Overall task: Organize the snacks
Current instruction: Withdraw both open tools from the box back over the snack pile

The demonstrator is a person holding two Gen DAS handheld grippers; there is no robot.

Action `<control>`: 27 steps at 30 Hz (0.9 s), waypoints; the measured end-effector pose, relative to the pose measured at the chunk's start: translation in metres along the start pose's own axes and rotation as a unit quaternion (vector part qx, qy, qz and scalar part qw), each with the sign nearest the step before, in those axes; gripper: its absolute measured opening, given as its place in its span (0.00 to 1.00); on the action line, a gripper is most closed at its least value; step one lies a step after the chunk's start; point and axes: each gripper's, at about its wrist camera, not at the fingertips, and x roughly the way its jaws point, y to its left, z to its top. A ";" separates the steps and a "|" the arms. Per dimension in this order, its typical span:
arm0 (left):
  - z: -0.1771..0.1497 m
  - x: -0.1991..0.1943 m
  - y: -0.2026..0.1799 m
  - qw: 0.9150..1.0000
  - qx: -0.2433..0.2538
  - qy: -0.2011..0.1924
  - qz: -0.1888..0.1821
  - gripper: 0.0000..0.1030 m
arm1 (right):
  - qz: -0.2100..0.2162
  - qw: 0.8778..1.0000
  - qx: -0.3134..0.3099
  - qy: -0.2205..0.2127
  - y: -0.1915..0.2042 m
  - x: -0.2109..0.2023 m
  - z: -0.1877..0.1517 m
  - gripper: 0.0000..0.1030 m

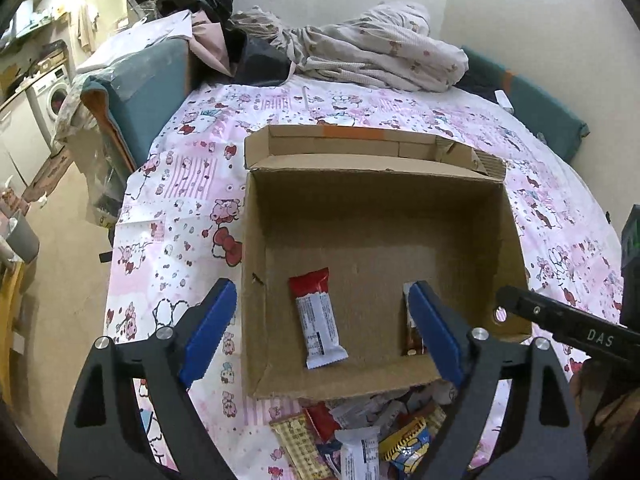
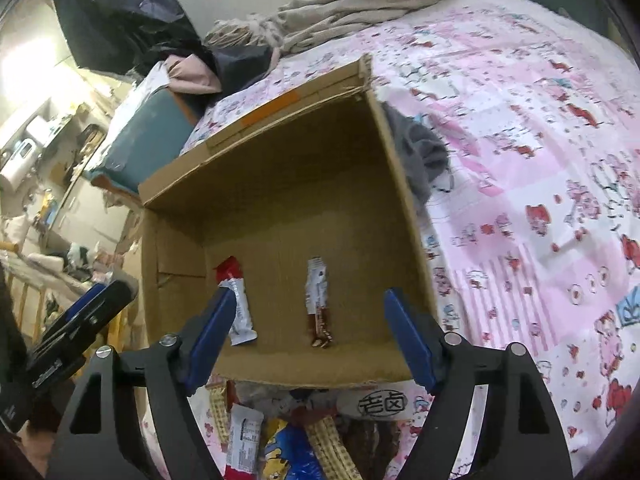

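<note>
An open cardboard box (image 1: 372,196) (image 2: 272,168) stands on a pink cartoon-print cloth. In it lie a red-and-white snack bar (image 1: 318,322) (image 2: 238,304) and a brown-and-white bar (image 1: 412,338) (image 2: 318,304). A pile of loose snack packets (image 1: 372,436) (image 2: 288,436) lies in front of the box's near wall. My left gripper (image 1: 322,300) is open and empty above the box's near left part. My right gripper (image 2: 310,306) is open and empty above the box's near edge. The right gripper also shows in the left wrist view (image 1: 560,320).
Bundled bedding (image 1: 368,52) lies behind the box. A teal cushioned seat (image 1: 144,92) stands at the table's left. A grey cloth (image 2: 420,156) lies against the box's right wall. The cloth-covered table (image 2: 540,200) extends to the right.
</note>
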 end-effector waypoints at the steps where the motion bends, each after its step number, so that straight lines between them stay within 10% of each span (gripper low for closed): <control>1: 0.000 -0.002 0.000 1.000 0.001 0.000 0.000 0.83 | -0.002 1.000 -0.002 -0.006 0.001 -0.004 0.000 0.78; 27: -0.044 -0.052 0.017 0.999 -0.041 0.016 -0.027 0.90 | 0.003 0.999 -0.016 -0.028 0.019 -0.073 -0.059 0.95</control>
